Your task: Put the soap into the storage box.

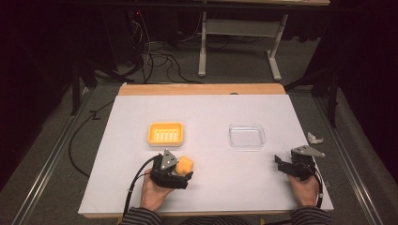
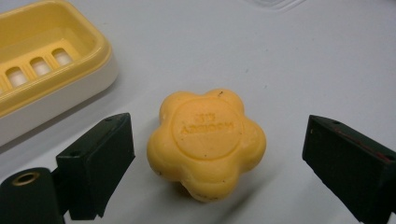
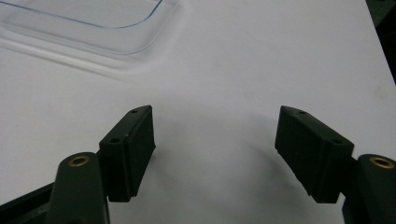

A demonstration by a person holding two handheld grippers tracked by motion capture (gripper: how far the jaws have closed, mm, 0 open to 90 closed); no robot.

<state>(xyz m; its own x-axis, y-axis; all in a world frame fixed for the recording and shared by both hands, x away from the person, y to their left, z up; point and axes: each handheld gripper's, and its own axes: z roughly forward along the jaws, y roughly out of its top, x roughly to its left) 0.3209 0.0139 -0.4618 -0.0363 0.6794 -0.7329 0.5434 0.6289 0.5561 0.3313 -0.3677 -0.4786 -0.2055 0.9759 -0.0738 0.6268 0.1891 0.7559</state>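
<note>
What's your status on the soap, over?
Left gripper open, straddling the soap, no contact. Right gripper open, idle. Soap dish empty, path clear.

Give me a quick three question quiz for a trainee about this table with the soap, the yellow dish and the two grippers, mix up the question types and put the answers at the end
1. True or false: the left gripper is clamped on the flower-shaped soap.
2. Multiple choice: what lies on the table ahead of the right gripper? A) a yellow sponge B) a clear plastic tray C) a metal bowl
3. Fill in: the yellow soap dish has a row of ____ in its floor.

Key
1. False: its jaws stand open on either side of the soap, not touching it.
2. B
3. slots
</note>
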